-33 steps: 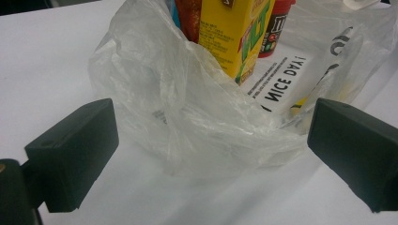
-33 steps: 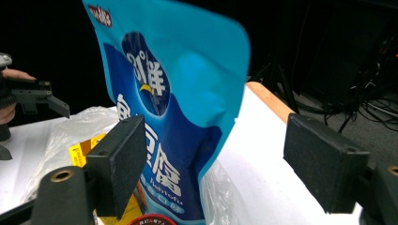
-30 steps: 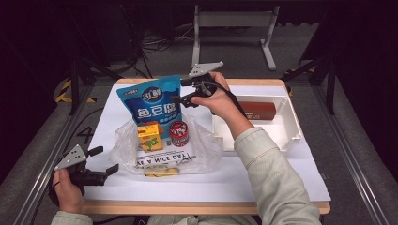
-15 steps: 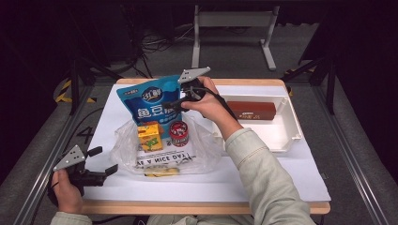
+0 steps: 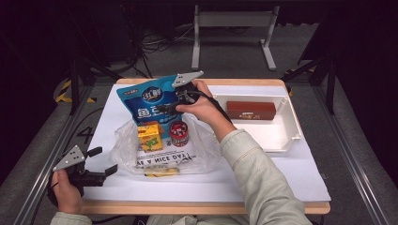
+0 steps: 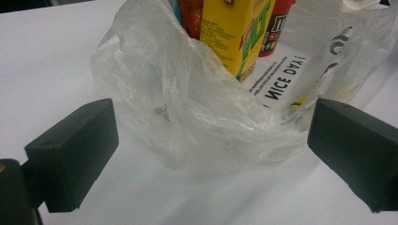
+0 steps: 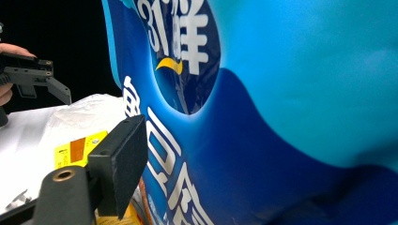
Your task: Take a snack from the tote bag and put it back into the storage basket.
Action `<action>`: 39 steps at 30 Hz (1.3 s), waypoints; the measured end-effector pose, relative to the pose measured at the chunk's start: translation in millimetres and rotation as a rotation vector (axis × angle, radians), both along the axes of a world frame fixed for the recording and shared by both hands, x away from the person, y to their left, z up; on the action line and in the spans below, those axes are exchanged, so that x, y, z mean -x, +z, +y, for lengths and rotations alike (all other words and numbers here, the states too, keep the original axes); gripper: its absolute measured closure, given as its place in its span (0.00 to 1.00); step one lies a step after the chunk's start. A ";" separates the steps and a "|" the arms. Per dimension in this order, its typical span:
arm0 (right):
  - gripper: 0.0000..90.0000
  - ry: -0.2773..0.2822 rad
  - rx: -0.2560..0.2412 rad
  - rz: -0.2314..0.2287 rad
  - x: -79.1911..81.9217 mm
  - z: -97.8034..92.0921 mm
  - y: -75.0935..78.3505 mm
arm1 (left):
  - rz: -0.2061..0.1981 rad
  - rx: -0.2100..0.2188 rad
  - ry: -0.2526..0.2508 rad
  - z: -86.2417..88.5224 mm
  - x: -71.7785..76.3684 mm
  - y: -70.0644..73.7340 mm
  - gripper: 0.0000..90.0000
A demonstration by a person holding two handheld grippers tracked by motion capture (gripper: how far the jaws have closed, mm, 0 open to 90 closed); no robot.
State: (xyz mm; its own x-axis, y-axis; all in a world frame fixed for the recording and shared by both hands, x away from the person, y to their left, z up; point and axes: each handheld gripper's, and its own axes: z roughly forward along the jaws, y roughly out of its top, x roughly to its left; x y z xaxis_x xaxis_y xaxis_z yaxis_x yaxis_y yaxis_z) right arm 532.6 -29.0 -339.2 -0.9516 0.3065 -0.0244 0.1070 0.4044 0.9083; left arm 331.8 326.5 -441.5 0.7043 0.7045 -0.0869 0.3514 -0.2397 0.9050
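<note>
A blue snack bag [image 5: 149,104] stands upright at the back of a clear plastic bag [image 5: 164,157] printed "NICE DAY". My right gripper [image 5: 172,103] is shut on the snack bag's right edge. In the right gripper view the snack bag [image 7: 263,122] hides one jaw, and the other finger [image 7: 119,164] presses against its left side. A yellow juice box [image 5: 149,136] and a red can [image 5: 179,133] stand inside the plastic bag. My left gripper [image 5: 101,162] stands open at the table's front left. The plastic bag's rim [image 6: 206,122] lies just beyond its gripper [image 6: 211,154].
A white tray [image 5: 281,138] at the right holds a long brown box [image 5: 251,110]. White paper [image 5: 263,183] covers the tabletop. The left gripper [image 7: 33,77] shows far off in the right gripper view, beyond the juice box [image 7: 80,150].
My right hand has moved left and a little down with the blue snack bag. The left gripper has stayed in place.
</note>
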 end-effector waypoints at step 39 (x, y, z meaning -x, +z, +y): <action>0.97 0.120 0.172 -0.019 13.5 10.4 6.0 | -0.002 0.001 0.000 1.6 0.1 -0.1 0.03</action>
